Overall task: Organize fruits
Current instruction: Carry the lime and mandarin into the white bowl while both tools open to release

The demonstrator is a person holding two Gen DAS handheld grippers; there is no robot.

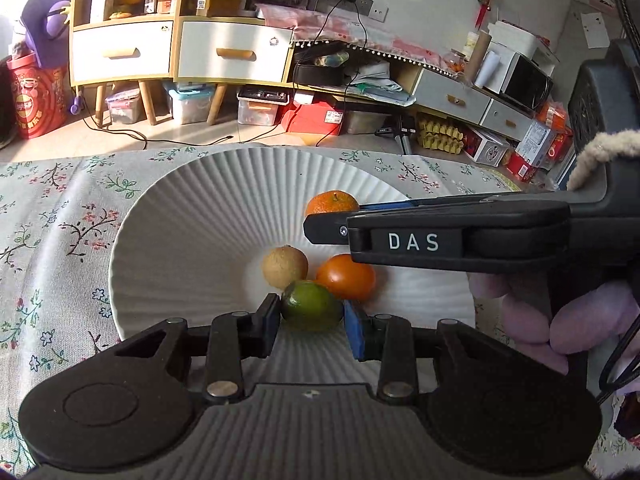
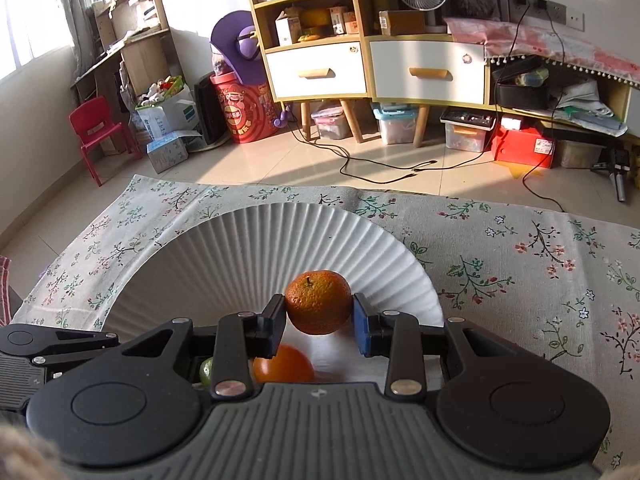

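Note:
A white ribbed plate (image 1: 192,216) lies on a floral tablecloth; it also shows in the right wrist view (image 2: 240,248). My left gripper (image 1: 311,320) is shut on a green lime (image 1: 311,305) low over the plate's middle. Beside the lime lie a tan round fruit (image 1: 285,267) and a smooth orange fruit (image 1: 347,276). My right gripper (image 2: 319,312) is shut on a rough-skinned mandarin (image 2: 318,300) and holds it above the plate. In the left wrist view the mandarin (image 1: 331,202) sits at the tip of the right gripper (image 1: 320,229), which reaches in from the right.
The floral tablecloth (image 2: 520,272) covers the table around the plate. Beyond the far table edge are a tiled floor (image 2: 360,160), wooden cabinets with white drawers (image 2: 424,70), storage boxes and cables. A red child's chair (image 2: 96,128) stands far left.

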